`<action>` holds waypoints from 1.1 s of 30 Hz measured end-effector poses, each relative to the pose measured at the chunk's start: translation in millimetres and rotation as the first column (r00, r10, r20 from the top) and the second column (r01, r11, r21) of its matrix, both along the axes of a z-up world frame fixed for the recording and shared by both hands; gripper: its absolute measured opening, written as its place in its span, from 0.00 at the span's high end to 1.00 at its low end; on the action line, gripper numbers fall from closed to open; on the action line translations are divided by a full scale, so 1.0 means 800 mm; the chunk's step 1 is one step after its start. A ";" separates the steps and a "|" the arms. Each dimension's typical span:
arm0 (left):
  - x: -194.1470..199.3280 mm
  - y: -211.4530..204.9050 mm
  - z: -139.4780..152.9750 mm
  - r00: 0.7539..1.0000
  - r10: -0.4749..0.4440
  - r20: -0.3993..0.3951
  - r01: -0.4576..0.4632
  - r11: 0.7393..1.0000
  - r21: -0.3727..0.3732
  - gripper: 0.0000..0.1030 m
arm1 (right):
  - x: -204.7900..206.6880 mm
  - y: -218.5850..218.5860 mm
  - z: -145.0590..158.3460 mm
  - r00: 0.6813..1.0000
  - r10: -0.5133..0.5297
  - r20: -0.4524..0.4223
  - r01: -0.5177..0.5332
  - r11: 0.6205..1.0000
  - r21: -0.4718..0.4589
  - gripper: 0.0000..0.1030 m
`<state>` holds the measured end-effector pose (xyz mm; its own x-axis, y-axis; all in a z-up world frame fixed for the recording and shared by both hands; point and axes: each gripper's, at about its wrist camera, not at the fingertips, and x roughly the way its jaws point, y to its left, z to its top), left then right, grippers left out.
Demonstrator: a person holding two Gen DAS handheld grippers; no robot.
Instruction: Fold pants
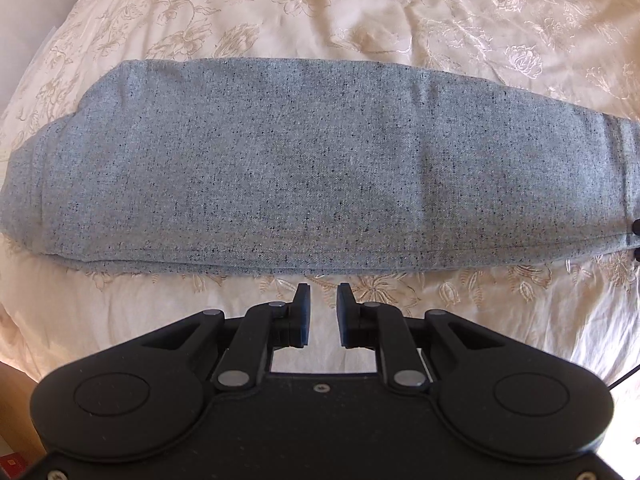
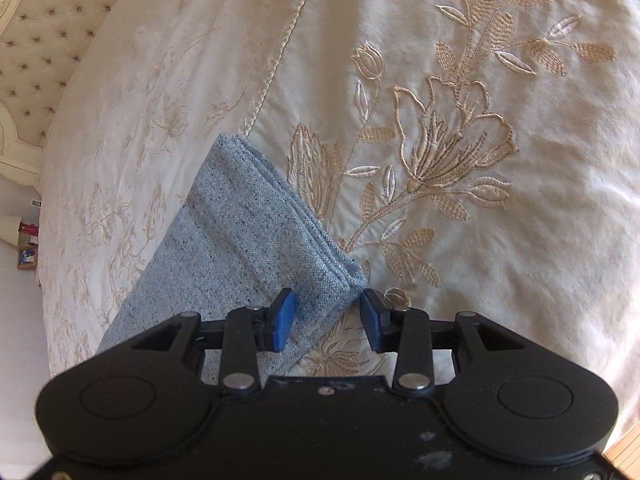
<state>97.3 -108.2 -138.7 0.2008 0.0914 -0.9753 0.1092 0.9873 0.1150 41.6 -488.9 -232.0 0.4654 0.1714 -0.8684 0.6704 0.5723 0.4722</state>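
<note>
Since the pants are a soft, speckled grey-blue knit, expect them to drape and sag the moment you lift them, light in weight but with nothing stiff to carry a fold. They lie stretched across the embroidered bedspread, already laid double lengthwise by the look of the stacked layers at the hem, with the long near edge just ahead of your left claw. That claw is parted a little, holding nothing, hovering over bare bedspread. Your right claw is open wider and straddles the near corner of the hem; whether its pads touch the cloth, you cannot tell. I would pinch through all layers at that corner, since a shallow bite may take only the top ply. Against the satiny bedspread the fabric may slide as you drag it.
</note>
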 end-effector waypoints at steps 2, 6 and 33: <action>0.003 -0.002 0.000 1.000 0.007 -0.002 -0.007 1.000 -0.002 0.78 | 0.008 -0.006 -0.002 1.000 0.001 0.029 -0.001 1.000 0.005 0.60; 0.016 -0.004 -0.003 1.000 0.018 -0.005 -0.018 1.000 -0.024 0.78 | 0.024 -0.005 0.008 0.991 0.072 0.110 -0.072 0.997 -0.007 0.84; 0.172 -0.058 -0.056 0.998 0.010 0.059 -0.005 0.996 -0.086 0.79 | 0.053 0.036 0.114 0.913 0.347 0.217 -0.318 0.935 -0.158 0.88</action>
